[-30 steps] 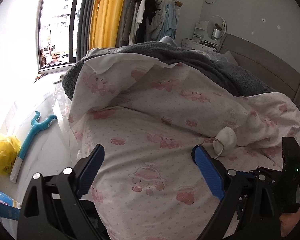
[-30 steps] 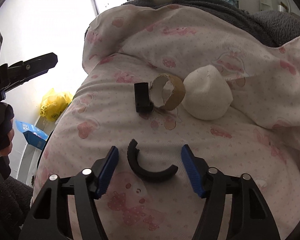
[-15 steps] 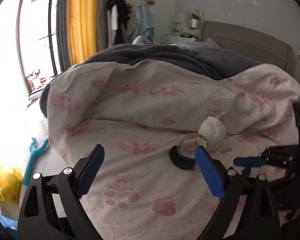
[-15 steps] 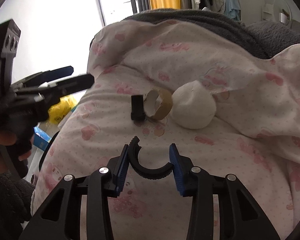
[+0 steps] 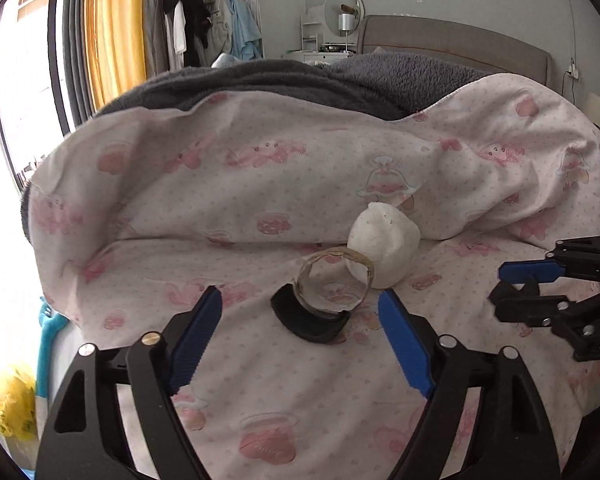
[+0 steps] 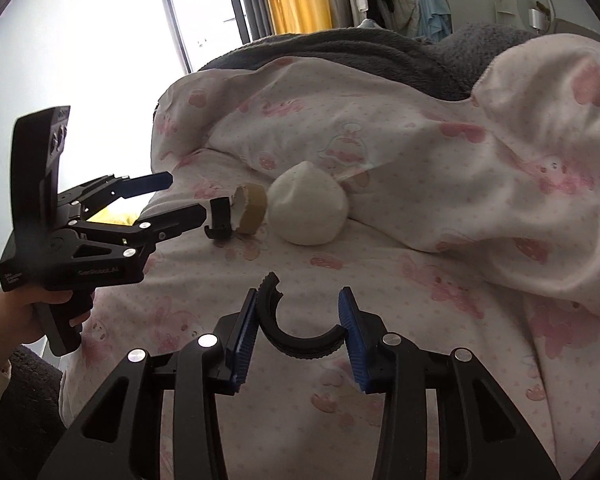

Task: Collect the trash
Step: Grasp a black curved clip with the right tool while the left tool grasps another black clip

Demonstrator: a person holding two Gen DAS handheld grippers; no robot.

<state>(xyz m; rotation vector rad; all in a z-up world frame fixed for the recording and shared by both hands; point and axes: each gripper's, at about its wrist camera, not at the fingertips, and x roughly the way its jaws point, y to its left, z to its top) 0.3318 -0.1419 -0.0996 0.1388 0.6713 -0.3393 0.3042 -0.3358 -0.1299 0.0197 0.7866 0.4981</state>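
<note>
right gripper (image 6: pixel 300 330) jaws clamp black curved piece (image 6: pixel 300 334); left gripper (image 5: pixel 300 332) jaws closing, nothing gripped.

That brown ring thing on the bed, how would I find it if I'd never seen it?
Look at the pink cartoon-print quilt. Near its middle lies a white crumpled wad; the cardboard ring stands on edge right beside it. It's the only brown, see-through hoop, unlike the black curved piece next to it.

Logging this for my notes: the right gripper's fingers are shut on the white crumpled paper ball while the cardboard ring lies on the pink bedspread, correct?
Not quite. The right gripper is shut on the curved black plastic piece; the white crumpled paper ball lies free beside the cardboard ring on the pink bedspread, as the right wrist view shows.
</note>
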